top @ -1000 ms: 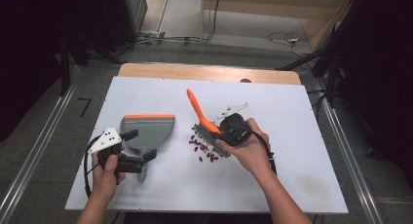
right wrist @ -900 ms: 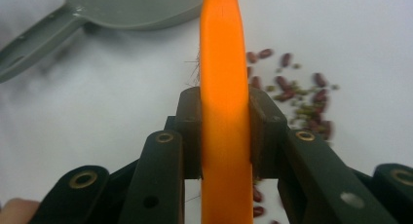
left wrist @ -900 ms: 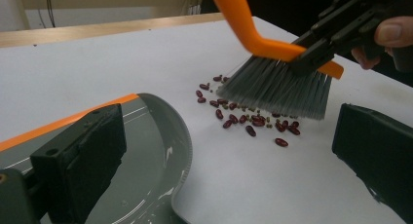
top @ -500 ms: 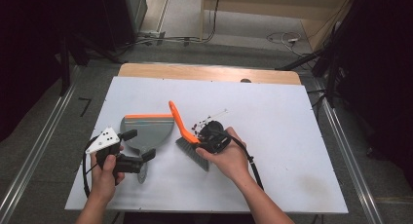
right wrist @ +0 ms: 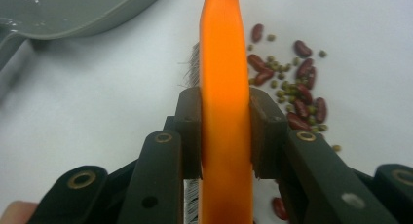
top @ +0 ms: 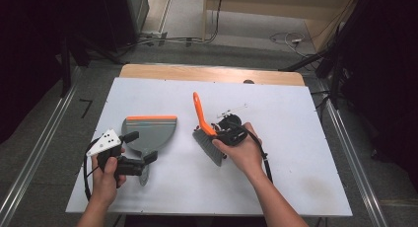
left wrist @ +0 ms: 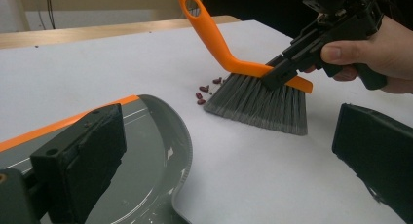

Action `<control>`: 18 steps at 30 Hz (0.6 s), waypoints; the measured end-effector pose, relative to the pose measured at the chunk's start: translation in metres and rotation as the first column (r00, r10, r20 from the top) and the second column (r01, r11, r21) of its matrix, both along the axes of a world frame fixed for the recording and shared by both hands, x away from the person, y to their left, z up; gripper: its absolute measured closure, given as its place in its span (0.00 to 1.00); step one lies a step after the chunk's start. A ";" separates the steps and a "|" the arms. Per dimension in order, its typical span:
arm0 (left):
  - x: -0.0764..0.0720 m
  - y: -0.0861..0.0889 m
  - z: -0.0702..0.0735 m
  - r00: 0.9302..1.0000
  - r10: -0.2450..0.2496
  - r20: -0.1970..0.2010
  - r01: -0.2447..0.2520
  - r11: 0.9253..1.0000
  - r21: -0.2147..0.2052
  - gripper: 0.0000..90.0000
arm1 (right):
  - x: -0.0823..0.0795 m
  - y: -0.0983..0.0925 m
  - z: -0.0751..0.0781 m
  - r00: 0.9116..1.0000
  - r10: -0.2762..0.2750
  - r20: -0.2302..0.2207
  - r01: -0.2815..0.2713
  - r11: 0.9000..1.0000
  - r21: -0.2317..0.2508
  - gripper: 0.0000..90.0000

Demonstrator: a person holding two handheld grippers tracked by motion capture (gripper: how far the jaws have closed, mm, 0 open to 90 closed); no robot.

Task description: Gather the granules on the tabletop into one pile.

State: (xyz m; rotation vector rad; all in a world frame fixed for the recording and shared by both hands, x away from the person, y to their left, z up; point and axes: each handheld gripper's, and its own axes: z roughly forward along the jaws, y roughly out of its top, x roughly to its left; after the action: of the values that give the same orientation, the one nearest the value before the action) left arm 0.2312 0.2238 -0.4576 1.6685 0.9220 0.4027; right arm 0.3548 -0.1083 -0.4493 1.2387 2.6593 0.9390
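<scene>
right gripper (right wrist: 225,131) jaws pinching brush (top: 206,135); left gripper (top: 139,150) jaws spread, seemingly astride dustpan (top: 148,130).

Bare white table (top: 296,153) is seen to the right and along the far edge. The middle is taken by the brush (top: 207,138), clamped in the right gripper (top: 224,133), with beans (right wrist: 292,87) scattered beside its bristles. A narrow bare lane is left between brush and dustpan (top: 148,133) at left.

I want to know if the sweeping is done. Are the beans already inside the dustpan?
No, the beans lie on the white table beside the brush, apart from the dustpan.
</scene>
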 end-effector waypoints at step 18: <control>0.000 0.000 -0.001 1.000 0.002 -0.004 -0.002 1.000 -0.003 0.00 | 0.014 -0.037 -0.002 0.994 -0.105 0.001 0.105 0.994 0.014 0.76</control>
State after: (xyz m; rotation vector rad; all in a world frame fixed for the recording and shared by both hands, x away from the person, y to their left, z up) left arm 0.2311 0.2238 -0.4584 1.6668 0.9264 0.3993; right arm 0.3692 -0.1449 -0.4517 1.3651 2.5611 0.9445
